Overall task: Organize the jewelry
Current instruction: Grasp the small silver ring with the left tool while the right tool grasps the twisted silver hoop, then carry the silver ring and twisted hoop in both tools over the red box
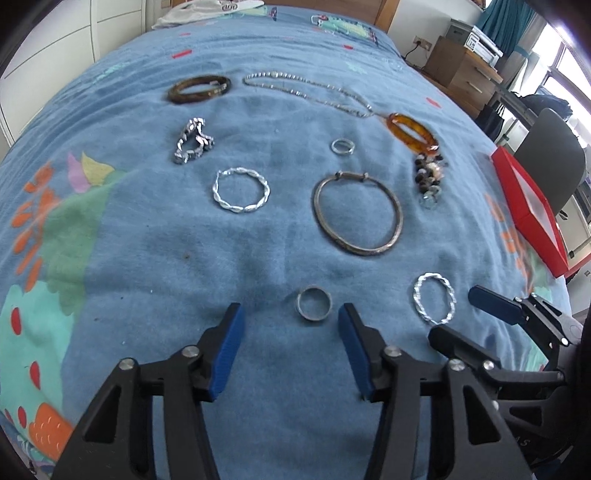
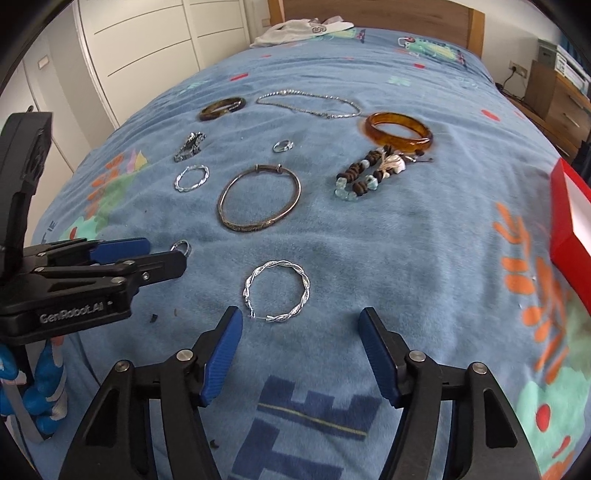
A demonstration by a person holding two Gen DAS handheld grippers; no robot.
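Jewelry lies spread on a blue blanket (image 1: pixel 147 258). My left gripper (image 1: pixel 291 314) is open and empty, with a wide silver ring (image 1: pixel 314 303) just ahead between its fingertips. My right gripper (image 2: pixel 301 319) is open and empty, right behind a twisted silver hoop (image 2: pixel 276 291), also seen in the left wrist view (image 1: pixel 434 298). Farther off lie a large silver bangle (image 1: pixel 357 213), a second twisted hoop (image 1: pixel 241 190), a small ring (image 1: pixel 342 146), an amber bangle (image 2: pixel 399 131), a bead bracelet (image 2: pixel 369 173), a chain necklace (image 1: pixel 306 90), a dark bangle (image 1: pixel 199 88) and a silver link bracelet (image 1: pixel 192 141).
A red box (image 1: pixel 532 210) with a white inside sits at the bed's right edge, also in the right wrist view (image 2: pixel 570 221). White cloth (image 2: pixel 295 27) lies by the wooden headboard. White cupboards stand left; a wooden dresser (image 1: pixel 461 70) and a chair stand right.
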